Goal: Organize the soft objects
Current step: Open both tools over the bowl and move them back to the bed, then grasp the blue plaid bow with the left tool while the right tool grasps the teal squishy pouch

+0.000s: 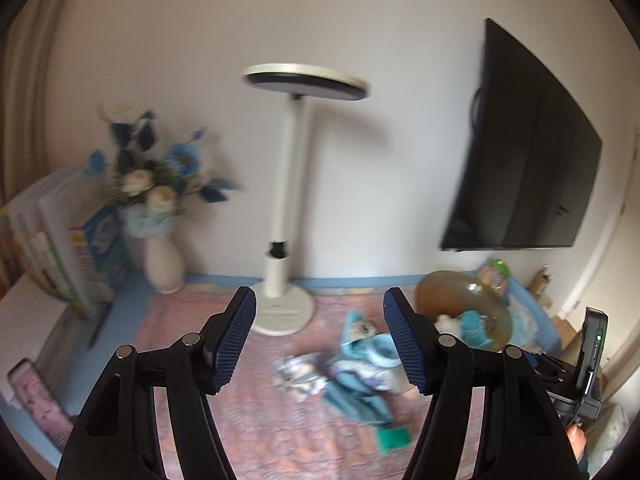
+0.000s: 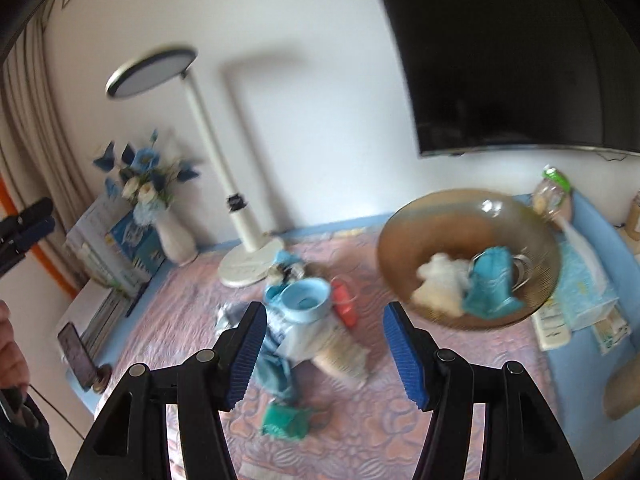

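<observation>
Several soft toys lie in a blurred heap on the pink patterned cloth [image 2: 360,440]: a doll in blue clothes [image 1: 360,364], a doll with a light-blue hat [image 2: 306,300], a red piece [image 2: 346,306] and a small green pouch [image 2: 286,420]. A brown glass bowl [image 2: 432,224] to the right holds a white plush [image 2: 438,284] and a teal soft item [image 2: 490,286]. My left gripper [image 1: 320,340] hangs open above the heap, empty. My right gripper [image 2: 325,352] is open too, nothing between its blue pads, left of the bowl [image 1: 452,292].
A white desk lamp [image 1: 284,308] stands behind the heap. A vase of blue and white flowers [image 1: 164,264] and upright books [image 1: 60,248] are back left. A dark TV [image 1: 520,160] hangs on the wall. A phone [image 2: 76,354] is propped at the left edge.
</observation>
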Motion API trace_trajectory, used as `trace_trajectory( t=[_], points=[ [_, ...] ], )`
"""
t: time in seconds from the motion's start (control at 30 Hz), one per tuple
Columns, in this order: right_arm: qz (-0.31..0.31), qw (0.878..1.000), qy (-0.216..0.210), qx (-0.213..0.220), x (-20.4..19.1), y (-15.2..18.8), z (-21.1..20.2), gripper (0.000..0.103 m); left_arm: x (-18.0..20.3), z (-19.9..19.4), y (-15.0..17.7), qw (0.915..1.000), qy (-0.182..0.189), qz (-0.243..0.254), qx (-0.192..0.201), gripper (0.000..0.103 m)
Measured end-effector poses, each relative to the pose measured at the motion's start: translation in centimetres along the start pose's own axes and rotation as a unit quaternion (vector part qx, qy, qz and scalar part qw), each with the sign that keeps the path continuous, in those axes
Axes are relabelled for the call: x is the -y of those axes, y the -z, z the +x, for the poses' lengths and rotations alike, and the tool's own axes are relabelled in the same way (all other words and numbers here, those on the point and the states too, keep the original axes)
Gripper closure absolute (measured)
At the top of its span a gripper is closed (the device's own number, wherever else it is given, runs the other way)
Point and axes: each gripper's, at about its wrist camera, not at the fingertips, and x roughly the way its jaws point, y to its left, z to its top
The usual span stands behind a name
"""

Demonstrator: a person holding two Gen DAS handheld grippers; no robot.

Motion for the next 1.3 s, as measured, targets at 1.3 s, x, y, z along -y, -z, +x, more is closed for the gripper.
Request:
trace_trajectory(
  t=[1.3],
  points=[
    [-0.086, 0.985, -0.099, -0.113, -1.5, 11.4, 11.8, 0.018, -7.6, 18.0, 17.7, 0.9713, 0.015, -0.105, -0.213, 0.028]
  ],
)
